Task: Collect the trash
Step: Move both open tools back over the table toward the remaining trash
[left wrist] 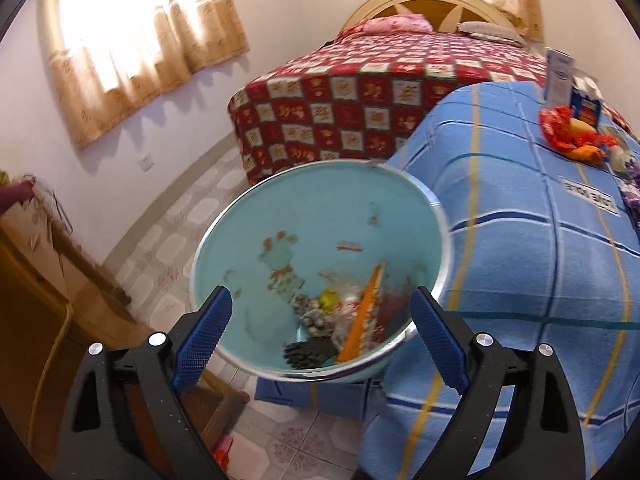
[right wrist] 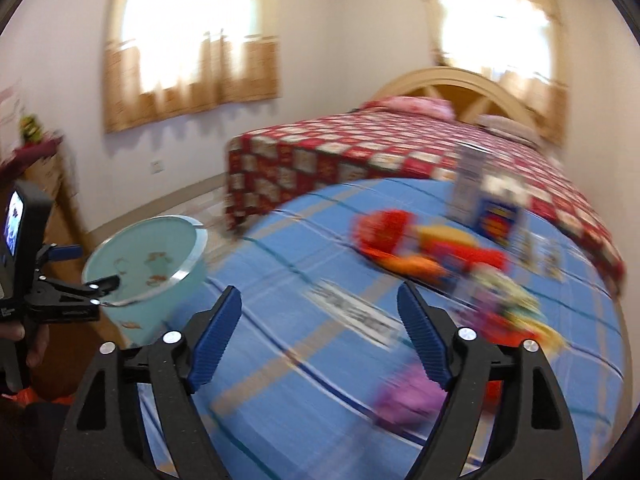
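A light blue trash bin [left wrist: 280, 216] with a metal rim stands beside the blue checked table cover [left wrist: 520, 240]. It holds wrappers, an orange strip and a black comb-like piece [left wrist: 308, 354]. My left gripper [left wrist: 320, 332] is open, its fingers either side of the bin's near rim. In the right wrist view the bin [right wrist: 160, 256] is at the left, with the left gripper [right wrist: 92, 292] at its rim. My right gripper [right wrist: 320, 336] is open and empty above the table. Red and orange wrappers [right wrist: 404, 240], a purple wrapper [right wrist: 408, 396], a white label [right wrist: 352, 312] and small cartons [right wrist: 496, 216] lie on the table.
A bed with a red checked cover [left wrist: 360, 92] stands behind the table. A wooden cabinet [left wrist: 40, 264] is against the left wall. Tiled floor [left wrist: 176, 232] runs between cabinet, bed and bin. The right wrist view is blurred.
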A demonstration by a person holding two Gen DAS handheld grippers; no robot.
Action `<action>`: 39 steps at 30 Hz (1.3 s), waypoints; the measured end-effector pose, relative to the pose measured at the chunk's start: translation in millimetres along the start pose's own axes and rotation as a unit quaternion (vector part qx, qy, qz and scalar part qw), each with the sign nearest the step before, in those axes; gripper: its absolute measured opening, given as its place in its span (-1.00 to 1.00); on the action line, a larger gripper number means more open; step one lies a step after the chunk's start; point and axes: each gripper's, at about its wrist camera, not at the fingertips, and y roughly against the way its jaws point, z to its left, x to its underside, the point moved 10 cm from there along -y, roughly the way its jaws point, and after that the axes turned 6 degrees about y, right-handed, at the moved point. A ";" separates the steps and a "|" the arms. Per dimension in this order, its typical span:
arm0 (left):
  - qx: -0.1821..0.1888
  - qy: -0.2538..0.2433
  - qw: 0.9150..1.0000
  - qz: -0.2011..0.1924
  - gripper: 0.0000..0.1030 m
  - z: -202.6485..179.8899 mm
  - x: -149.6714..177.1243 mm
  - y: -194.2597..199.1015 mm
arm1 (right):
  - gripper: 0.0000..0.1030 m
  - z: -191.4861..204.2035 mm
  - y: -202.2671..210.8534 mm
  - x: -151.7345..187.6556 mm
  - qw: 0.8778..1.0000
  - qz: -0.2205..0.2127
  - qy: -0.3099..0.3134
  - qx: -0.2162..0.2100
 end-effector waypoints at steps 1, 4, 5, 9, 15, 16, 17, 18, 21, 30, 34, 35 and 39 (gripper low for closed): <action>0.007 -0.002 1.000 -0.005 0.73 -7.4 -1.7 2.9 | 0.60 -11.5 5.8 4.9 1.000 0.000 -0.006 0.012; 0.011 -0.012 1.000 -0.011 0.84 -30.9 -5.8 10.7 | 0.63 -61.7 31.9 30.9 0.997 0.004 -0.036 0.068; 0.021 -0.008 1.000 -0.009 0.84 -39.6 -7.2 13.1 | 0.63 -76.7 38.9 38.8 0.995 0.006 -0.046 0.084; 0.041 -0.027 0.999 -0.001 0.84 -80.6 -13.1 22.8 | 0.65 -122.4 61.0 66.3 0.988 0.010 -0.083 0.127; 0.093 -0.049 0.994 -0.007 0.85 -162.6 -20.9 41.1 | 0.67 -170.3 79.1 103.9 0.979 0.019 -0.120 0.166; 0.105 -0.052 0.993 -0.008 0.85 -179.2 -21.5 44.4 | 0.67 -176.3 82.7 110.9 0.977 0.018 -0.127 0.170; 0.113 -0.055 0.992 -0.007 0.85 -191.3 -21.8 46.7 | 0.69 -180.4 84.6 114.3 0.976 0.018 -0.131 0.172; 0.125 -0.061 0.990 -0.007 0.85 -207.5 -20.4 51.6 | 0.69 -185.7 87.9 119.9 0.975 0.017 -0.136 0.176; 0.144 -0.081 0.986 -0.015 0.85 -246.3 -20.4 59.9 | 0.70 -197.7 95.2 132.8 0.971 0.013 -0.148 0.190; 0.166 -0.117 0.979 -0.007 0.84 -311.3 -11.9 57.4 | 0.72 -235.9 114.1 162.0 0.954 -0.001 -0.203 0.221; 0.169 -0.122 0.978 0.020 0.66 -318.0 2.5 45.0 | 0.72 -235.5 118.3 160.5 0.953 -0.013 -0.206 0.220; 0.174 -0.122 0.977 0.030 0.56 -317.8 5.4 41.4 | 0.72 -235.4 118.5 160.5 0.954 -0.015 -0.205 0.220; 0.202 -0.118 0.971 0.053 -0.40 -315.5 9.5 37.4 | 0.72 -226.1 114.1 153.5 0.958 -0.018 -0.196 0.208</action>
